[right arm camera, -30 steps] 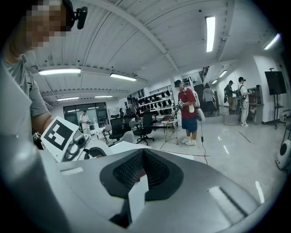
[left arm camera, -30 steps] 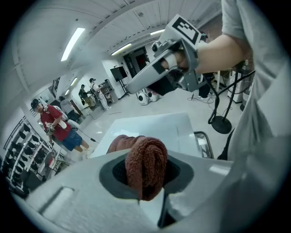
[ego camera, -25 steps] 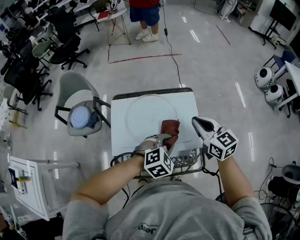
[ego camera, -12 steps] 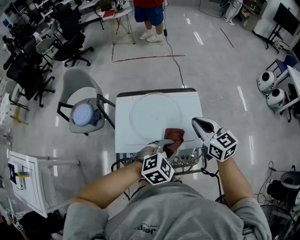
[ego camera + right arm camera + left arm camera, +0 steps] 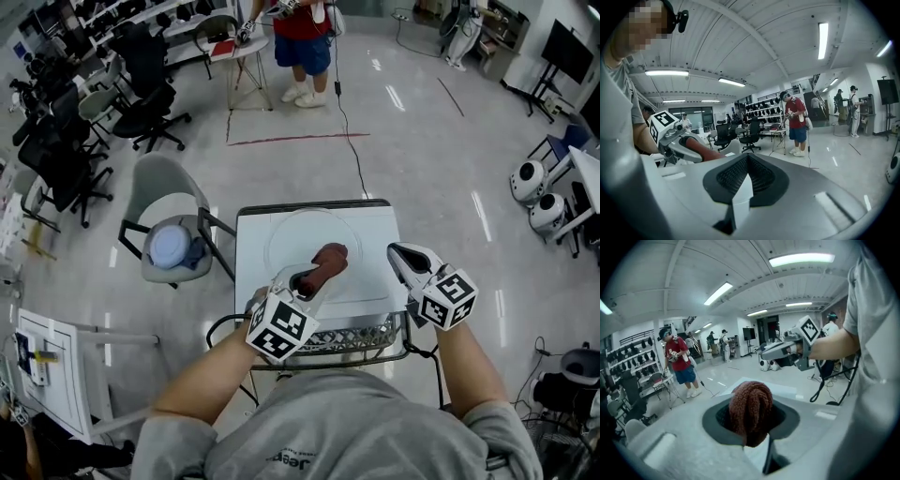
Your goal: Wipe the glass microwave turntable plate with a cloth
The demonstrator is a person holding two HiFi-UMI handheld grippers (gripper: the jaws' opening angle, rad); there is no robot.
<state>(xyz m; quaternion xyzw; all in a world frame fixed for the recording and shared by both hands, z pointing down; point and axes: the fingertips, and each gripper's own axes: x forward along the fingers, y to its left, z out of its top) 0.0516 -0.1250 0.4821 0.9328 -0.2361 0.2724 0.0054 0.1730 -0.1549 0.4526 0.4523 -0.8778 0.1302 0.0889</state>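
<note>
The round glass turntable plate (image 5: 289,236) lies on a small white table (image 5: 377,221). My left gripper (image 5: 306,278) is shut on a maroon cloth (image 5: 324,262), held bunched and raised over the plate's near right part. In the left gripper view the cloth (image 5: 750,411) sticks up between the jaws. My right gripper (image 5: 399,253) hovers at the table's right edge, shut, with nothing in it. Its own view shows the pads (image 5: 740,185) meeting, and the left gripper (image 5: 682,145) with the cloth off to the left.
A wire rack (image 5: 361,336) stands against the table's near edge. A grey chair with a blue cushion (image 5: 169,248) is close on the left. A person in a red shirt (image 5: 305,37) stands beyond the table; office chairs (image 5: 141,84) fill the far left.
The left gripper has lifted the cloth off the table's near edge and carried it up over the plate. The right gripper has hardly moved.
</note>
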